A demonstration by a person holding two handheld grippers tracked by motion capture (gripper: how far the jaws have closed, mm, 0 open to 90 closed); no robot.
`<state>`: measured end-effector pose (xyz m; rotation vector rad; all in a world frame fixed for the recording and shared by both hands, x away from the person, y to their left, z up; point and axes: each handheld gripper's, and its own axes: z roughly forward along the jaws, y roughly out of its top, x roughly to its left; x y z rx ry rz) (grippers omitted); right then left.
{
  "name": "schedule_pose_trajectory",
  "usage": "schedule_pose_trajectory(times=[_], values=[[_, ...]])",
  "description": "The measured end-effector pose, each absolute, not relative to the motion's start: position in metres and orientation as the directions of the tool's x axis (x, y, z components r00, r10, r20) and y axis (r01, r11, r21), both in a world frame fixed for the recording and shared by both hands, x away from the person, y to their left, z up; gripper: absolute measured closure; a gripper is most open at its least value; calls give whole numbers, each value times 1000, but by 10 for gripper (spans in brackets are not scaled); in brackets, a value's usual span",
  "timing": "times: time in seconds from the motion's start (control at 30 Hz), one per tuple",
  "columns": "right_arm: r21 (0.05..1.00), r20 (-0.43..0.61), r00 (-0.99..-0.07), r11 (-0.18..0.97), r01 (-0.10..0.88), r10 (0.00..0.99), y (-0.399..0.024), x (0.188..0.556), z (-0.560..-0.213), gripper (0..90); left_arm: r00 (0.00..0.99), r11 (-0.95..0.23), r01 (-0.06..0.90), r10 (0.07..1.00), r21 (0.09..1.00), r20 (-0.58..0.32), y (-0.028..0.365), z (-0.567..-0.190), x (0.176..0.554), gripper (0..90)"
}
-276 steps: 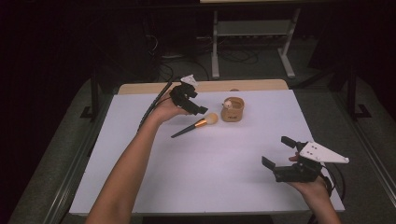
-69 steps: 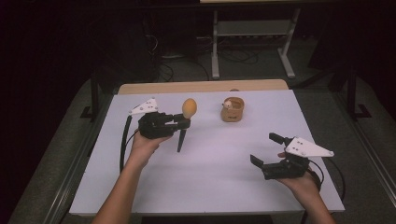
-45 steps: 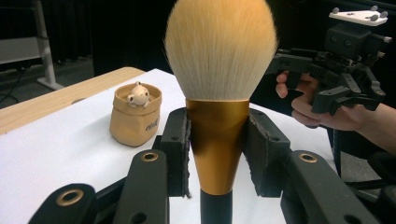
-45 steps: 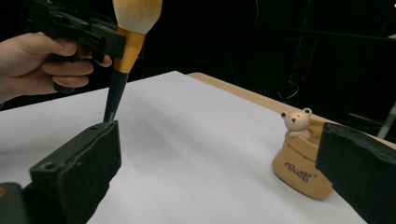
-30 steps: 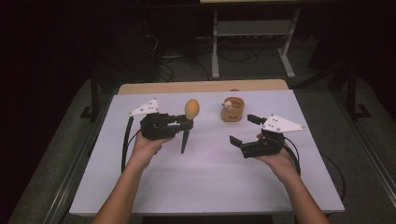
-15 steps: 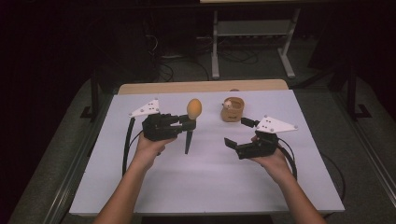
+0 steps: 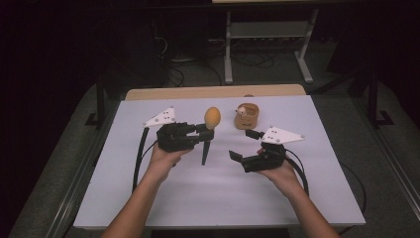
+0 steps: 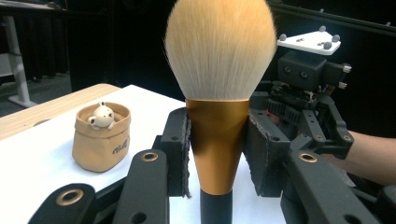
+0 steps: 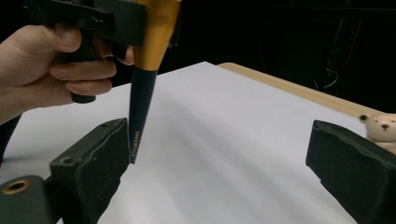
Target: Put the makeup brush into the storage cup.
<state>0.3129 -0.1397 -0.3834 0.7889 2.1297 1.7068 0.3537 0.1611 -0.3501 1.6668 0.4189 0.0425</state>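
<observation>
High view first, going left to right. The left gripper has a makeup brush pinched by its gold ferrule, standing upright over the white table, fluffy head up and dark handle pointing down. From the left gripper view the pads are tight on the tapered gold part, and that's my first worry: a cone that narrows downward can ride up out of flat pads, or swivel, if anything nudges the handle.

Moving right, the right gripper sits a little lower and near the handle, jaws spread wide, and they've just been closing a touch with nothing pressed between them yet. In the right gripper view the handle tip hangs just beside one jaw, not centred in the gap. So if it closes from here, I reckon that jaw hits the handle first and shoves it sideways instead of clamping it, which could twist the brush in the left grip. If the left lets go too early, the brush drops onto the table.

Further right and back is the little tan pot with a bear figure on its rim. It's well apart from both hands right now, but a swing of the right gripper's rear end could tip it.
</observation>
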Motion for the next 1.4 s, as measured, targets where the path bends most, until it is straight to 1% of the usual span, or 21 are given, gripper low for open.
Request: schedule_pose_trajectory(times=[0.23, 0.43, 0.7, 0.93, 1.27, 1.3, 1.33, 1.4], values=[[959, 108, -816, 155, 235, 567, -132, 312, -386, 65, 936, -94, 242, 284, 966, -207, 154, -353, 353, 632], [958, 128, -827, 147, 245, 548, -126, 311, -387, 123, 938, -98, 235, 282, 967, -200, 149, -355, 351, 632], [953, 162, -838, 138, 270, 521, -116, 311, -389, 150, 942, -115, 234, 273, 965, -196, 138, -359, 347, 631], [946, 180, -838, 142, 290, 515, -110, 310, -391, 225, 946, -123, 231, 260, 965, -193, 131, -363, 346, 631], [947, 186, -840, 136, 292, 510, -103, 309, -392, 365, 946, -114, 235, 255, 965, -201, 128, -365, 344, 631], [947, 186, -840, 136, 292, 510, -103, 309, -392, 365, 946, -114, 235, 255, 965, -201, 128, -365, 344, 631], [949, 183, -838, 131, 288, 514, -101, 309, -392, 403, 947, -115, 235, 251, 965, -200, 126, -366, 344, 631], [946, 187, -836, 133, 294, 516, -100, 309, -393, 422, 948, -113, 239, 245, 964, -206, 125, -366, 344, 631]])
